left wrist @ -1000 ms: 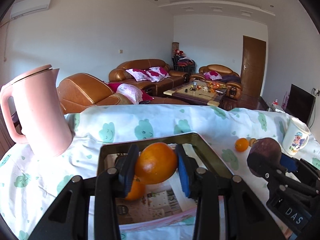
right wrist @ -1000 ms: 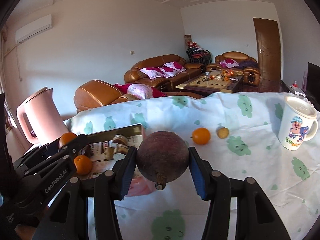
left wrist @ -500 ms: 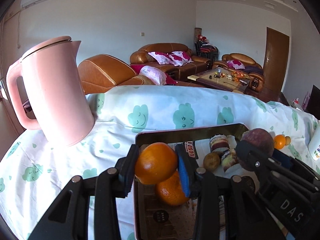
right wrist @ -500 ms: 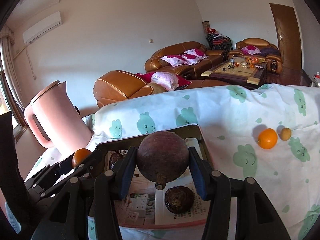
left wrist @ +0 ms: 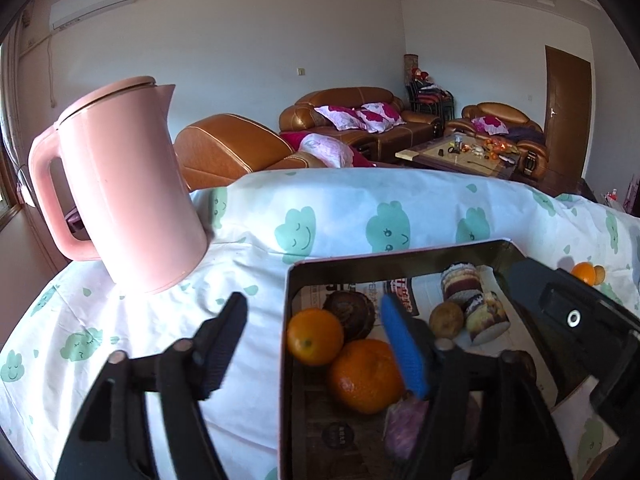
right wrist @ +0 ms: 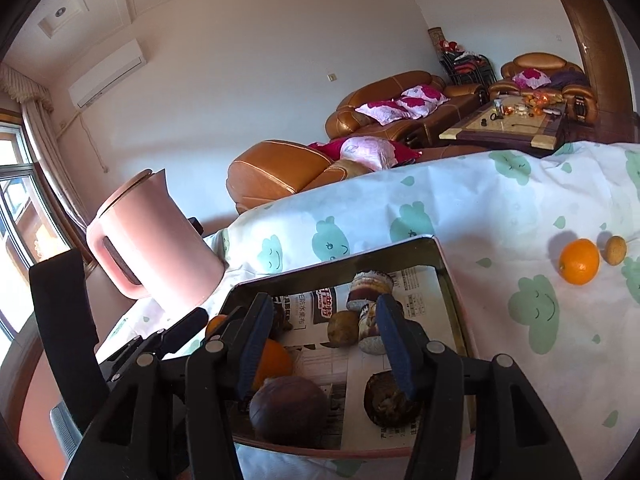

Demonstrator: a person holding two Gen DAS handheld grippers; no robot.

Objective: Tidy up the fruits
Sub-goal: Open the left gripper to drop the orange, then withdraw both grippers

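A dark metal tray (left wrist: pixel 400 254) (right wrist: pixel 448 276) lined with newspaper sits on the cloud-print tablecloth. In it lie two oranges (left wrist: pixel 315 336) (left wrist: pixel 365 376), a dark wrinkled fruit (left wrist: pixel 352 314), a small brownish fruit (left wrist: pixel 445 320) and a dark purple round fruit (right wrist: pixel 289 408). My left gripper (left wrist: pixel 312 340) is open and empty over the tray's left rim. My right gripper (right wrist: pixel 324 344) is open and empty above the tray, just over the purple fruit. Another orange (right wrist: pixel 579 261) and a small brown fruit (right wrist: pixel 615 250) lie on the cloth right of the tray.
A pink kettle (left wrist: pixel 124 188) (right wrist: pixel 156 248) stands left of the tray near the table's left edge. Printed cake pictures (left wrist: pixel 474 300) show on the tray's paper. Leather sofas and a coffee table stand beyond the table's far edge.
Both grippers have opened. The left one let its orange go into the tray's left side; the right one let the purple fruit go into the tray's near side.
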